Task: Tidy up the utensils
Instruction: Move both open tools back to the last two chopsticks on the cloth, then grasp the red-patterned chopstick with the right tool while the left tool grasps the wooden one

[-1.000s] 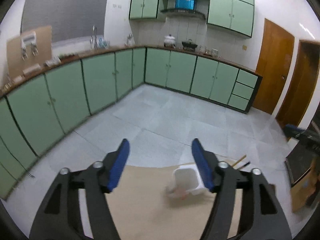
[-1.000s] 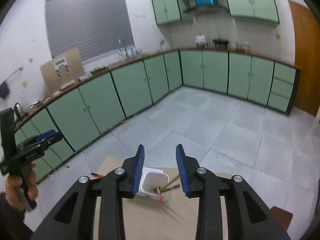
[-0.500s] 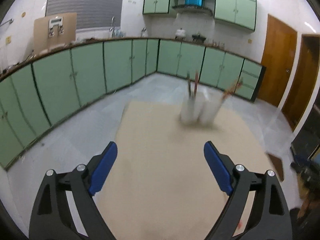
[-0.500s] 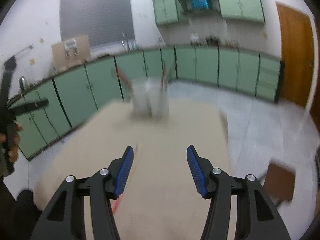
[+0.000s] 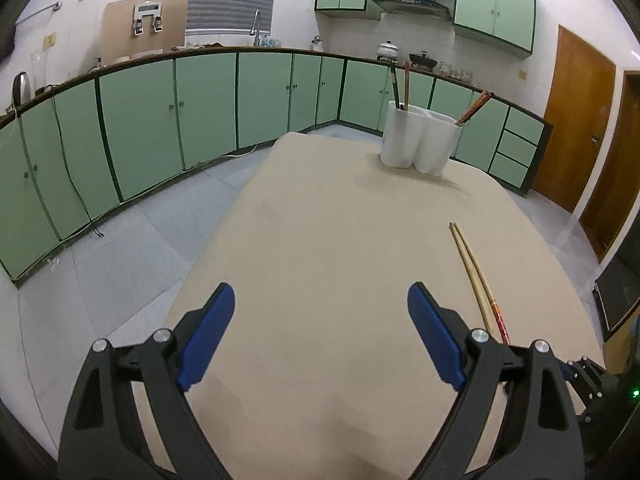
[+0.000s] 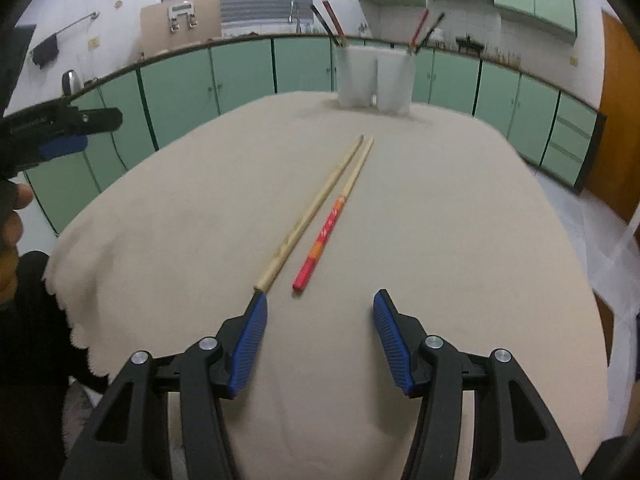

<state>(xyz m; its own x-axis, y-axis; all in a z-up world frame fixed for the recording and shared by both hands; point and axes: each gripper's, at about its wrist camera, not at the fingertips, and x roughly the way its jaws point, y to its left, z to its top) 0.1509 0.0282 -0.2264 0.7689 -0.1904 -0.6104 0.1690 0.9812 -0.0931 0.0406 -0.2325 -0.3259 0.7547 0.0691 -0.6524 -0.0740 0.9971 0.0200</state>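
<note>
Two chopsticks lie side by side on the beige tablecloth: a plain wooden chopstick (image 6: pixel 310 212) (image 5: pixel 472 270) and a red-handled chopstick (image 6: pixel 336 216) (image 5: pixel 499 318). My right gripper (image 6: pixel 320 300) hovers open just short of their near ends, nothing between its fingers. At the table's far end stands a white two-compartment holder (image 6: pixel 374 80) (image 5: pixel 420 142) with chopsticks upright in both sides. My left gripper (image 5: pixel 320 292) is wide open over bare cloth, left of the loose chopsticks, and shows at the left edge of the right wrist view (image 6: pixel 64 130).
The table (image 5: pixel 320 220) is covered by a beige cloth with a scalloped edge at the near left. Green kitchen cabinets (image 5: pixel 160 120) line the walls beyond a tiled floor. Wooden doors (image 5: pixel 580 120) stand at the right. A dark sleeve (image 6: pixel 32 320) fills the left.
Both grippers came down from high above the table to just over the cloth and widened their jaws. The holder now stands far ahead, and the loose chopsticks have come into view.
</note>
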